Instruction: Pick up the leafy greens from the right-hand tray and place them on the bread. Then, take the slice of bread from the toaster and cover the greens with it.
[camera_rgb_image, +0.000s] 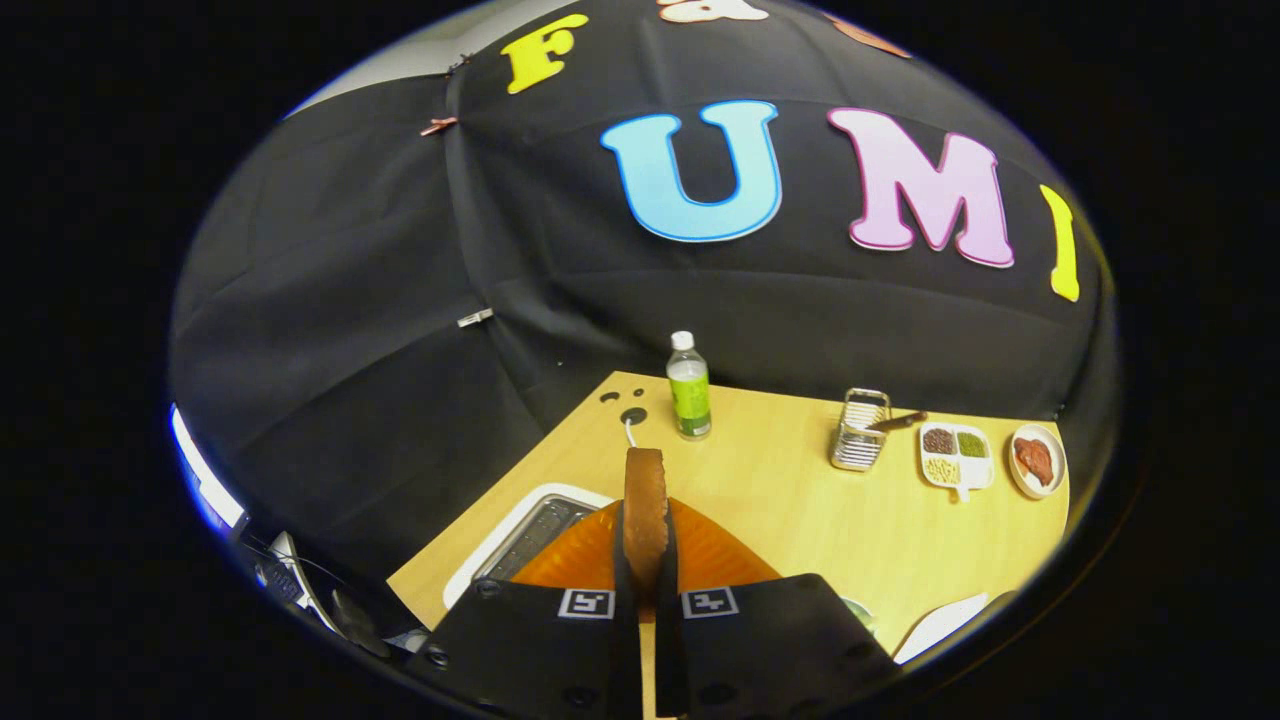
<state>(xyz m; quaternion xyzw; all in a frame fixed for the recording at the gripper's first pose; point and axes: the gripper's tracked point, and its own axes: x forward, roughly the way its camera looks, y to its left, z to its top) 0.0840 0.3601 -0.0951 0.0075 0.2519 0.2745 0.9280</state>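
My hand-held gripper (646, 590) is clamped on the slice of bread (645, 505), both fingers squeezing it edge-on so it stands upright between them, brown crust facing me. Right under and behind the slice there's an orange plate-like thing (715, 555), and beside that a white tray with a dark grille (530, 530); I can't tell what that is exactly.

Beyond the slice on the table (800, 500) stands a bottle (689, 386) with a green label and white cap; the print is too small to read. Off to the bottle's right is a wire rack (861, 430), then a white divided dish (956, 455) with three little fillings, then a small plate with something reddish (1037, 460). Each finger has a square black-and-white marker on it.
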